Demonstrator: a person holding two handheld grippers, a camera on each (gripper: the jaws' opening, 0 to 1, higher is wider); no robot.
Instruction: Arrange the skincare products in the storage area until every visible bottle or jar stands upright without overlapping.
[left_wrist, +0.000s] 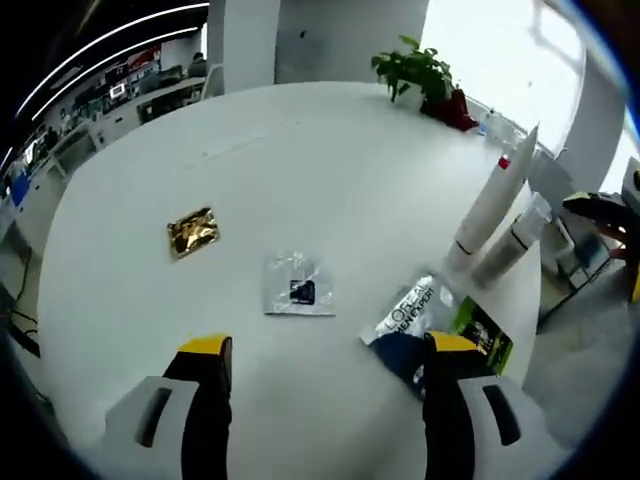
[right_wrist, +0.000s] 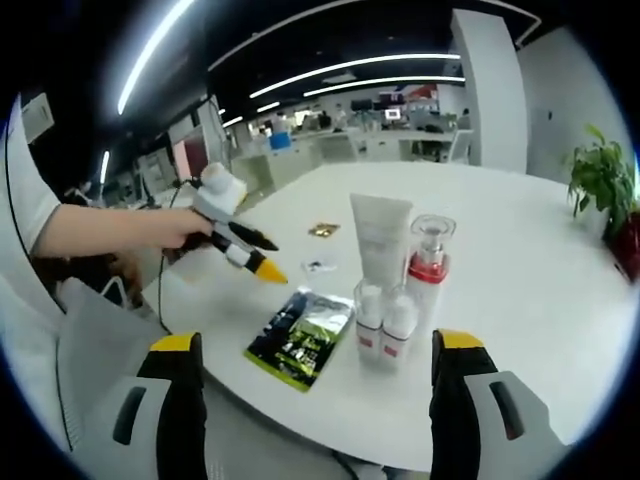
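An upright white tube (right_wrist: 380, 235) stands near the table edge beside a clear pump bottle (right_wrist: 428, 260) with a red band. Two small white bottles (right_wrist: 370, 320) stand in front of them. A green-black sachet pack (right_wrist: 300, 335) lies flat to their left. My right gripper (right_wrist: 318, 342) is open, a little short of this group. My left gripper (right_wrist: 262, 266), held by a hand, hovers over the table left of the pack. In the left gripper view my left gripper (left_wrist: 328, 360) is open above the L'Oreal sachet pack (left_wrist: 410, 310), with the tube (left_wrist: 490, 200) and bottle (left_wrist: 515, 240) beyond.
A gold sachet (left_wrist: 192, 232) and a small clear sachet (left_wrist: 298, 285) lie on the white round table (left_wrist: 300, 150). A potted plant (left_wrist: 415, 70) stands at the far edge. The person's arm (right_wrist: 100, 230) reaches in from the left; office desks lie behind.
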